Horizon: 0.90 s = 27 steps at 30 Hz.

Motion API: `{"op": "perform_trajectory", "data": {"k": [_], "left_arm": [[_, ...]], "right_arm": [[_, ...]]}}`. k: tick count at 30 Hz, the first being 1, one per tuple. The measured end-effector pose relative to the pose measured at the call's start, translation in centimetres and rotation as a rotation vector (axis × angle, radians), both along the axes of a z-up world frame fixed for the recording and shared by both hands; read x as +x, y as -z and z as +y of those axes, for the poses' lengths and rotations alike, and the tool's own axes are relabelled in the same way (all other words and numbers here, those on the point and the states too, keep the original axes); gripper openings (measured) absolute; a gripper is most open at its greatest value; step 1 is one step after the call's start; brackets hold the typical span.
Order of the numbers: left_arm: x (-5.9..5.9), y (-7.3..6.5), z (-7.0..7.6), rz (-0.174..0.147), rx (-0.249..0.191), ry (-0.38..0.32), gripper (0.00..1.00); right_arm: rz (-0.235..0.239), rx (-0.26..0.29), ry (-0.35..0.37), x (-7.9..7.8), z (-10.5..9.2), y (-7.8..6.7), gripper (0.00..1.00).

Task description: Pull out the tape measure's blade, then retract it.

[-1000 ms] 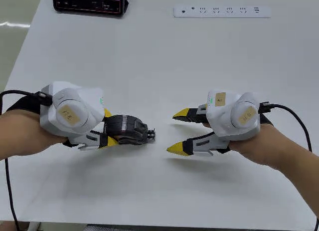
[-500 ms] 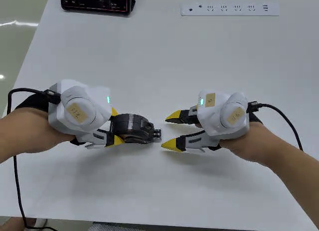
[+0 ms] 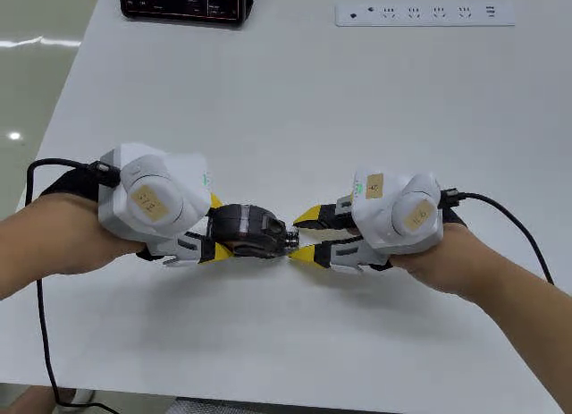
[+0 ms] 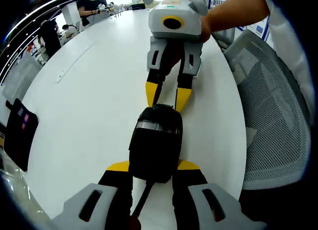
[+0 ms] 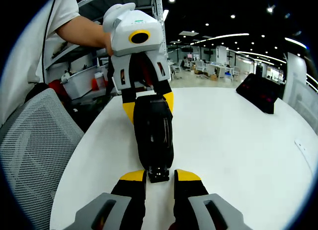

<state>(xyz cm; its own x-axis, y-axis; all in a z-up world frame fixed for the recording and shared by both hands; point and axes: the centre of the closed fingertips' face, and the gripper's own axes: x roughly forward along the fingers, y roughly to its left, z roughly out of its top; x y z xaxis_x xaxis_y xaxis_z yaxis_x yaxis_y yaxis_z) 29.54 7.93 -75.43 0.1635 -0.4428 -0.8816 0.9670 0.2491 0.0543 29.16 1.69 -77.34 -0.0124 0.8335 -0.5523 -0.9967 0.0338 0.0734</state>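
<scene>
A black tape measure (image 3: 246,231) lies on the white table (image 3: 286,110), and my left gripper (image 3: 213,228) is shut on its case from the left. In the left gripper view the case (image 4: 156,143) sits between my yellow fingertips (image 4: 119,166). My right gripper (image 3: 304,236) comes in from the right, and its yellow tips flank the blade's metal hook (image 3: 290,240). In the right gripper view the hook (image 5: 159,175) sits between my right gripper's (image 5: 159,176) narrowly open jaws, with slim gaps on both sides. No blade is drawn out.
A dark screen device (image 3: 186,1) stands at the table's far edge and a white power strip (image 3: 424,13) lies at the far right. A grey mesh chair (image 4: 271,115) stands beside the table. Black cables (image 3: 509,222) trail from both grippers.
My right gripper has moved left toward the tape measure and its jaws have narrowed around the blade hook. The left gripper keeps its hold on the case. The head camera has shifted.
</scene>
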Motion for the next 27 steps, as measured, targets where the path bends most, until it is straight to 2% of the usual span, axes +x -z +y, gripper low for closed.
{"op": "perform_trajectory", "data": {"k": [15, 23, 25, 27], "left_arm": [[0.01, 0.04, -0.01, 0.002, -0.004, 0.003, 0.25], [0.02, 0.03, -0.03, 0.001, -0.005, 0.003, 0.25], [0.01, 0.00, -0.05, 0.002, -0.006, 0.003, 0.25], [0.02, -0.02, -0.06, 0.002, -0.006, 0.003, 0.25]], "right_arm": [[0.004, 0.018, -0.018, -0.20, 0.38, 0.31, 0.13], [0.025, 0.027, -0.009, -0.23, 0.38, 0.26, 0.12], [0.007, 0.022, -0.018, -0.20, 0.39, 0.24, 0.11], [0.015, 0.022, -0.014, -0.20, 0.34, 0.23, 0.11]]}}
